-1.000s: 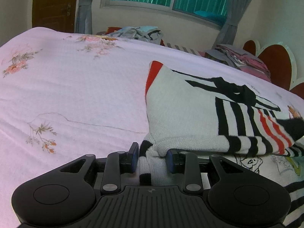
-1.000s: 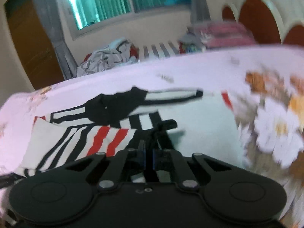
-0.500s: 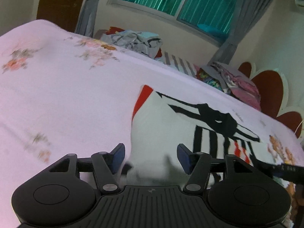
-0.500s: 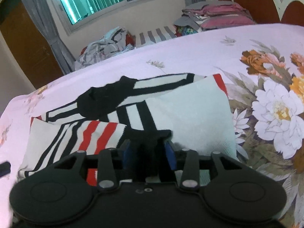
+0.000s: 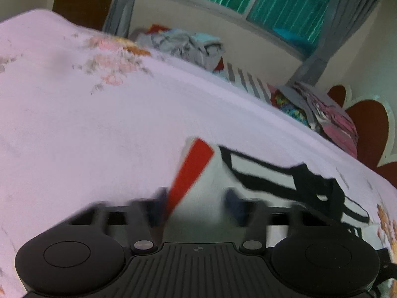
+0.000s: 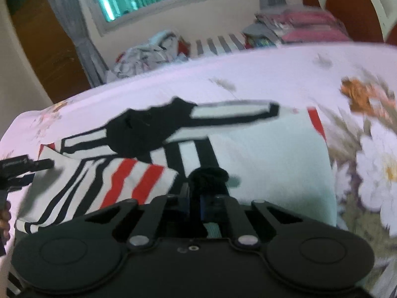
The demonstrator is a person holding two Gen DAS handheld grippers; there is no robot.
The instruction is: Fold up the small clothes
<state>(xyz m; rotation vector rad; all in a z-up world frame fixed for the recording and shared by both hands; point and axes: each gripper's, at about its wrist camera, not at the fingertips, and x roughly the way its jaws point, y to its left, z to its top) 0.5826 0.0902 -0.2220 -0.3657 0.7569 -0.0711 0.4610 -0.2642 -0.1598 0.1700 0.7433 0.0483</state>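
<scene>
A white knit sweater (image 5: 260,171) with black and red stripes lies half folded on the pink flowered bedsheet (image 5: 99,124). My left gripper (image 5: 196,203) is at its red-edged corner. Its jaws are closing, and the cloth fills the gap from pad to pad; the picture is blurred. In the right wrist view the sweater (image 6: 273,161) spreads ahead, one striped sleeve laid over it. My right gripper (image 6: 196,193) is shut on a bunched black part of the sweater (image 6: 208,173). The left gripper (image 6: 24,166) shows at the left edge of that view.
A loose heap of clothes (image 5: 183,44) lies beyond the bed's far edge under the window. A folded stack (image 5: 330,116) sits to its right by the red scalloped headboard (image 5: 367,136). A brown door (image 6: 42,49) stands at far left.
Both grippers opened, then closed again. The left one let go of the striped fold and moved along the sweater to its red-edged corner. The right one took hold of the black part again.
</scene>
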